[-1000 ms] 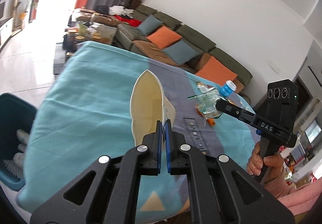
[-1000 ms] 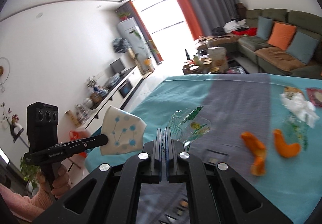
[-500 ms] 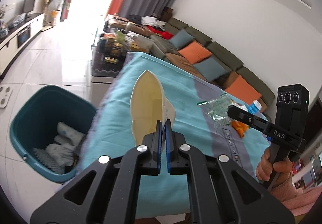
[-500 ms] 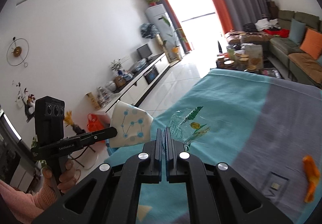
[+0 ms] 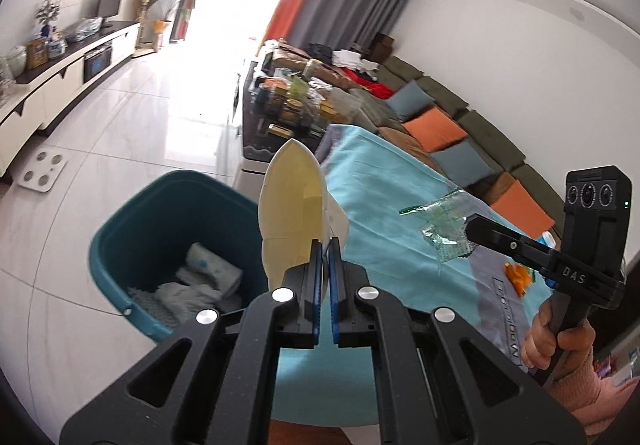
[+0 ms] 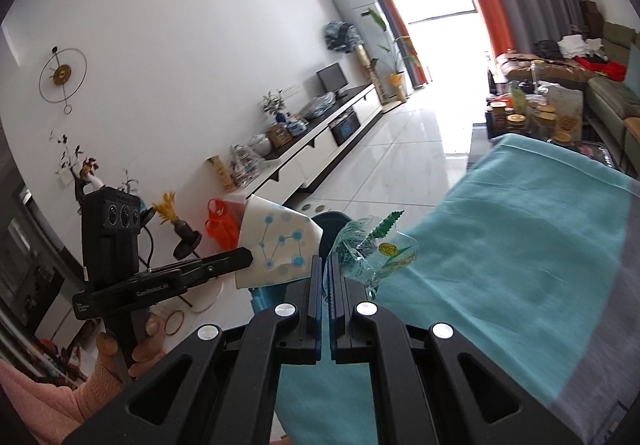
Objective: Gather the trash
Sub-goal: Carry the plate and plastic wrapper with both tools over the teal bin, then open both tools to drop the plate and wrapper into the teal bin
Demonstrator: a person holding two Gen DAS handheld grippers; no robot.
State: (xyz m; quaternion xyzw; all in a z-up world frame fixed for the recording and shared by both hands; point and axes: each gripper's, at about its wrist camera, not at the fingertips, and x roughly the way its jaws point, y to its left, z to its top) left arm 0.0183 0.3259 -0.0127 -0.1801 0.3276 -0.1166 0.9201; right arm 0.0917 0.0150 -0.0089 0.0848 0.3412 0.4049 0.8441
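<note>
A: Left gripper clamped on flattened cup, above bin edge. Right gripper pinching wrapper, over table edge.

B: Best carried fully over bin mouth before opening. Cup first, then wrapper; light wrapper likely to drift, so released low.

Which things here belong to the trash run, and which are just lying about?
Job:
- paper cup in left gripper
- clear wrapper in right gripper
- teal bin
- orange peel

Lying about:
- sofa cushions
- cluttered coffee table
- floor scale
</note>
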